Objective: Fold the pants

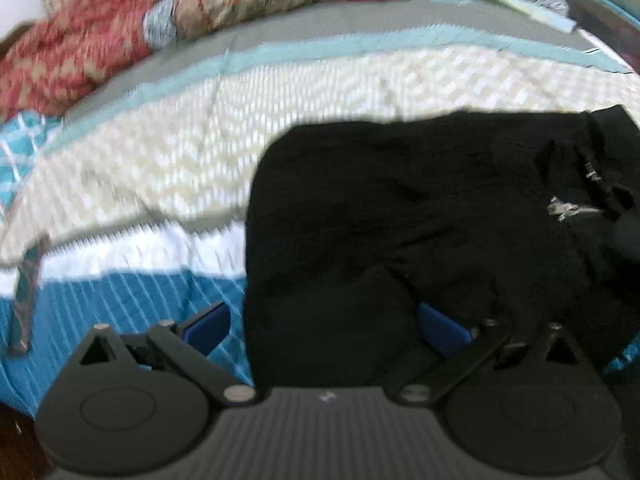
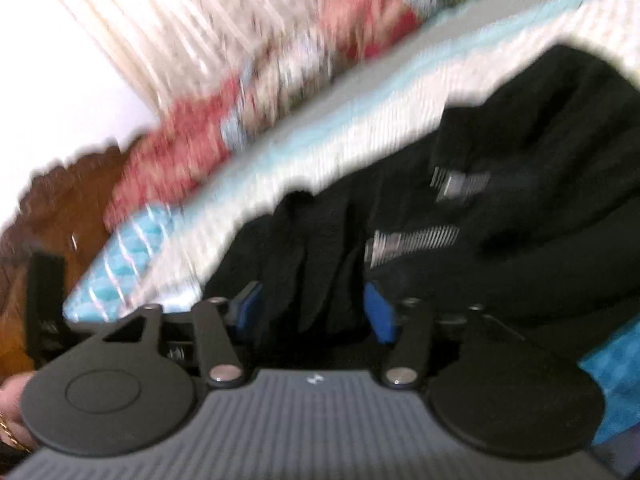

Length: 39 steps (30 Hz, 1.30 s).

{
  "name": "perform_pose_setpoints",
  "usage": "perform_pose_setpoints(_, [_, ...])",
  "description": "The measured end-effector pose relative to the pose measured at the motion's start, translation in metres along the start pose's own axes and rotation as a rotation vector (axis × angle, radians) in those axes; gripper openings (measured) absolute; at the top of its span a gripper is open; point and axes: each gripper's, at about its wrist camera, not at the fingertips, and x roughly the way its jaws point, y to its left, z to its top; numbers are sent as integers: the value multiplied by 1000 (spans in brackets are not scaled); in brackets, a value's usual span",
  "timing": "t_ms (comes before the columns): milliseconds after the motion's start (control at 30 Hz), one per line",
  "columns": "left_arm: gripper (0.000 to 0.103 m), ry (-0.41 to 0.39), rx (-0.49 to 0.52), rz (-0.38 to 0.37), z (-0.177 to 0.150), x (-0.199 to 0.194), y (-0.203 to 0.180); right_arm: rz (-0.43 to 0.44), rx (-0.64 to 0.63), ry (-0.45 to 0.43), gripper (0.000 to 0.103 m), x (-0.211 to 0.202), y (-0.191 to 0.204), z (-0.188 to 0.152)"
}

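Observation:
Black pants (image 1: 400, 208) lie folded on the bed, with a metal zipper (image 1: 560, 208) showing at the right. My left gripper (image 1: 324, 326) stands open over the near left edge of the pants. Its left pad (image 1: 208, 326) is off the cloth over the teal blanket, and its right pad (image 1: 440, 328) is half hidden by a fold. In the blurred right wrist view, the pants (image 2: 540, 152) bunch up with the zipper (image 2: 416, 240) facing me. My right gripper (image 2: 314, 312) is open, and a ridge of black cloth stands between its blue pads (image 2: 380, 316).
The bed carries a cream woven quilt (image 1: 200, 140) with a pale blue and grey border, over a teal striped blanket (image 1: 120, 300). Red floral bedding (image 1: 80, 52) is piled at the far side. Wooden floor (image 2: 60, 200) shows left of the bed. A hand (image 2: 12, 408) holds the right gripper.

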Motion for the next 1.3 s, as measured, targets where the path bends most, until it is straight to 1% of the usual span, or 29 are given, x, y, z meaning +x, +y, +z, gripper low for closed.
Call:
perform_pose_setpoints(67, [103, -57, 21, -14, 3, -16, 1, -24, 20, -95, 64, -27, -8, 12])
perform_pose_setpoints(133, [103, -99, 12, -52, 10, -29, 3, -83, 36, -200, 71, -56, -21, 24])
perform_pose_setpoints(200, [103, -123, -11, -107, 19, -39, 5, -185, 44, -291, 81, -79, -38, 35])
perform_pose_setpoints(267, [103, -136, -28, -149, 26, -42, 4, -280, 73, -345, 82, -93, -58, 43])
perform_pose_setpoints(300, [103, -139, -34, -169, 29, -43, 2, -320, 104, -355, 82, -98, -71, 46])
perform_pose_setpoints(367, [103, -129, -42, -204, 35, -40, -1, -371, 154, -358, 82, -101, -93, 49])
perform_pose_setpoints(467, [103, -98, -61, -273, 40, -34, -5, -435, 209, -316, 82, -96, -119, 48])
perform_pose_setpoints(567, [103, -79, -95, -323, 47, -29, -7, -408, 270, -266, 82, -89, -130, 41])
perform_pose_setpoints(600, [103, -76, -120, -342, 51, -28, -6, -417, 256, -262, 79, -88, -128, 39])
perform_pose_setpoints(633, [103, -70, -144, -363, 55, -26, -6, -435, 234, -257, 73, -86, -124, 40])
perform_pose_setpoints(667, [103, -61, -170, -387, 59, -25, -6, -445, 216, -242, 58, -83, -121, 41])
perform_pose_setpoints(700, [102, -51, -193, -412, 63, -24, -7, -444, 212, -222, 49, -80, -118, 43])
perform_pose_setpoints(733, [102, -47, -209, -431, 67, -23, -8, -448, 209, -204, 46, -75, -116, 44])
perform_pose_setpoints(767, [102, -47, -215, -445, 73, -24, -10, -461, 195, -193, 35, -72, -113, 43])
perform_pose_setpoints(800, [102, -51, -209, -450, 77, -25, -13, -474, 177, -181, 27, -71, -108, 44])
perform_pose_setpoints(867, [100, -65, -183, -450, 85, -28, -22, -485, 148, -173, 24, -66, -95, 43])
perform_pose_setpoints(933, [99, -75, -148, -460, 91, -32, -30, -481, 90, -178, 23, -64, -81, 44])
perform_pose_setpoints(1067, [98, -78, -68, -500, 101, -42, -50, -425, -64, -190, 20, -63, -40, 41])
perform_pose_setpoints(1167, [98, -80, -8, -521, 107, -46, -65, -405, -172, -186, 18, -53, -14, 36])
perform_pose_setpoints(1233, [98, -66, 28, -540, 111, -47, -73, -405, -224, -185, 18, -48, -2, 30])
perform_pose_setpoints(1300, [98, -31, 36, -568, 116, -45, -79, -395, -264, -178, 17, -41, 7, 27])
